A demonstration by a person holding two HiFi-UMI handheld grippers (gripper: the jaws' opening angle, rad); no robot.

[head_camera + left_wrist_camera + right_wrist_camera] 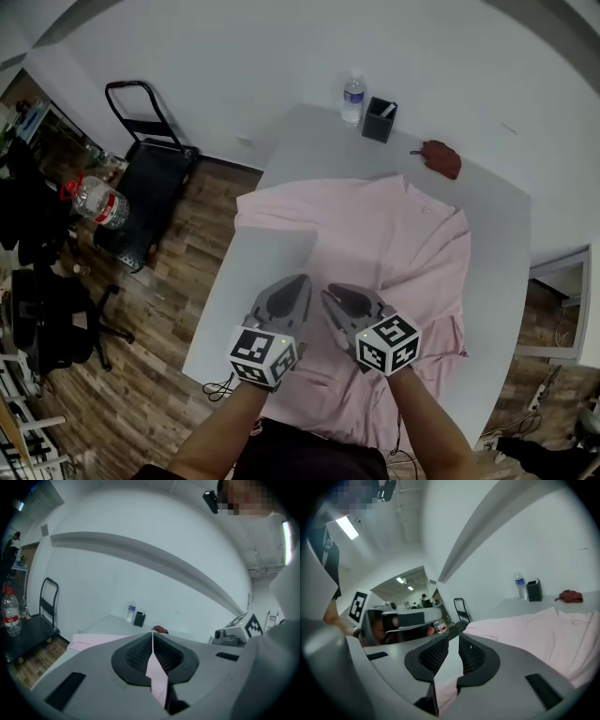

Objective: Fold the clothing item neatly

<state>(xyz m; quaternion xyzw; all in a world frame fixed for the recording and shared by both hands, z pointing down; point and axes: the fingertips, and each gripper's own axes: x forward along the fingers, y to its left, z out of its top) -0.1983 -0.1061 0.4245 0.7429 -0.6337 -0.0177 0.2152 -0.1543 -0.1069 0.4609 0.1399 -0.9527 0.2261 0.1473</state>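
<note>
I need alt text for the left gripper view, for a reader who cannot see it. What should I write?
The left gripper is shut on a fold of the pink shirt, seen close between its grey jaws. Behind, a white table carries a water bottle, a black holder and a dark red cloth.

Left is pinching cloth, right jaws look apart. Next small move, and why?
Probably close the right gripper on the pink shirt edge beneath it. The left gripper is already shut on a pinch of that fabric, while the right jaws stand apart with cloth only low between them, unclamped. Both grips seem needed before lifting a fold over the table.
</note>
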